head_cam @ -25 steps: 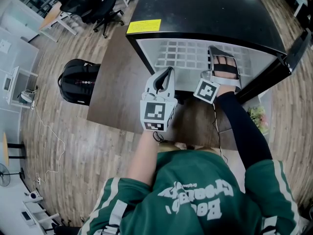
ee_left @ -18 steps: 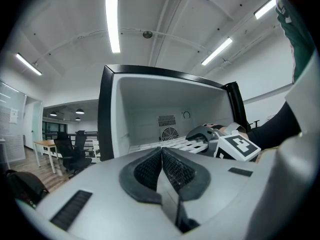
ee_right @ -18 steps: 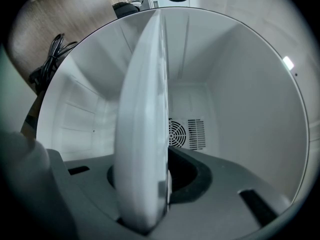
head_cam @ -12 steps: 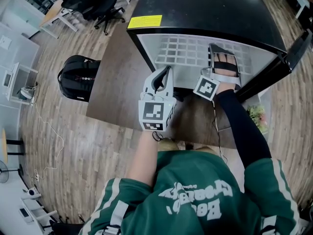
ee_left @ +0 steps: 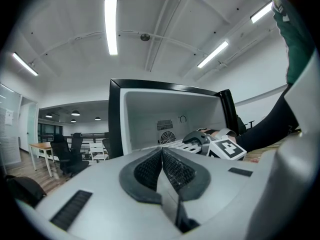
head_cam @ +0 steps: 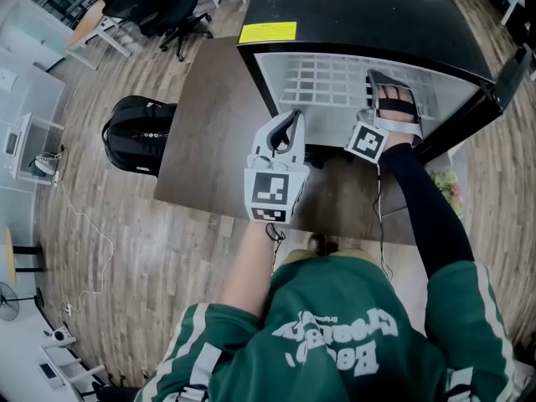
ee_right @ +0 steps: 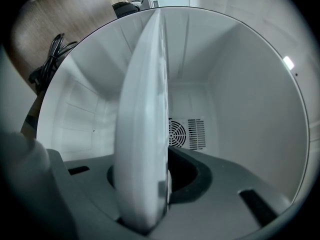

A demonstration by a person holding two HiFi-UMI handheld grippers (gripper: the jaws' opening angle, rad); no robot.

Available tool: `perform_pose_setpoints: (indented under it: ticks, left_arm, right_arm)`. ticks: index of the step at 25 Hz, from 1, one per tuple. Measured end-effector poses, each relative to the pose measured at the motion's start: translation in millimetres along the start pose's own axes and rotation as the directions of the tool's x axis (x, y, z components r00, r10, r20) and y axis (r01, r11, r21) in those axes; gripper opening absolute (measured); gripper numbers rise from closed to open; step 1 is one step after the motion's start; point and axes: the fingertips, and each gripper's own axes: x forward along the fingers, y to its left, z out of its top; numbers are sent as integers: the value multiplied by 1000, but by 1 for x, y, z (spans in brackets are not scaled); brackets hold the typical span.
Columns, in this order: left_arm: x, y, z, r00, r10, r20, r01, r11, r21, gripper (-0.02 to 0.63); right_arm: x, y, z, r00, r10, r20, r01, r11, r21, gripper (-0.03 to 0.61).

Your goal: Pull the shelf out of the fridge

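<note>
Right gripper (head_cam: 388, 86) clamped on shelf (head_cam: 327, 82) front edge — shelf sits inside fridge (head_cam: 360, 15), not visibly drawn out. Left gripper (head_cam: 291, 120) jaws together, empty, outside — nearly whole pull remains, I judge.

The floor (head_cam: 92, 249) is laid in grey-brown wood-look planks. A dark brown surface (head_cam: 209, 115) stands on it. A black backpack (head_cam: 134, 136) lies on the floor just beside the left edge of the surface. Black office chairs (head_cam: 163, 11) and light-topped desks (head_cam: 96, 28) stand farther back, at upper left in the head view. The ceiling (ee_left: 65, 49) is white and carries long strip lights (ee_left: 111, 26), all lit. In the left gripper view, a wood-topped desk (ee_left: 42, 146) and dark chairs (ee_left: 70, 151) stand at left, under round ceiling lamps (ee_left: 75, 113).
</note>
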Motion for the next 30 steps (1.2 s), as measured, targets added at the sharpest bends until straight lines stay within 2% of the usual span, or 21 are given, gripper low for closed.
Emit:
perform_pose_setpoints:
  ticks: [17,30]
  left_arm:
    - [-16,-13,0,999,-46,5,46,999,1,17]
    - [-24,-15,1,999,-45,5,45,999,5,17]
  right_arm:
    - [-17,-3,3,1000,-16,10,16,1000,17,100]
    - [-24,-2,2,1000,-11,9,11,1000,16,100]
